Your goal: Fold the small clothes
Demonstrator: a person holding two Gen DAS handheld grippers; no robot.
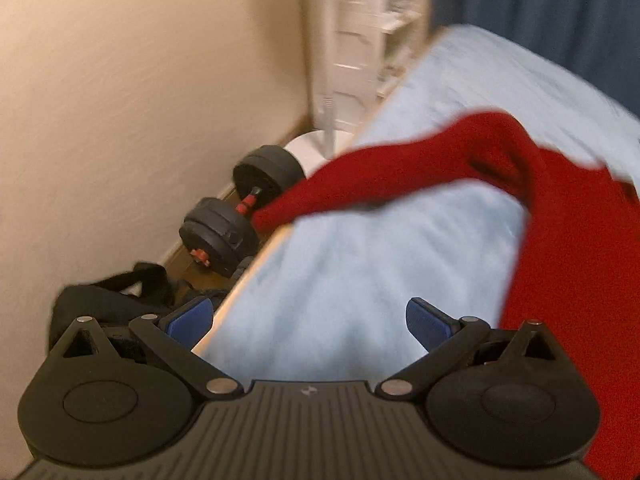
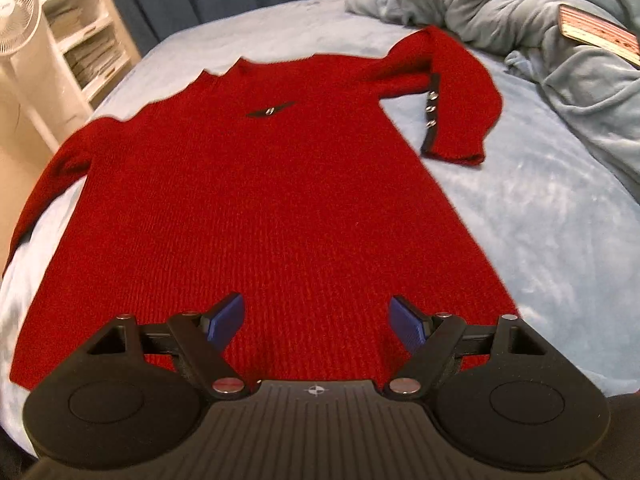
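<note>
Up close in the left wrist view, the left gripper (image 1: 308,320) was wide and held nothing. It hung over the soft light blue bed (image 1: 340,280), at its edge. The red knitted sweater (image 1: 560,240) lay to its right, one sleeve reaching over that edge.

Seen from the right wrist, the right gripper (image 2: 316,320) was wide and empty too, right above the hem. The sweater ran away from it, neck at the far end, so this gripper looked nearer.
</note>
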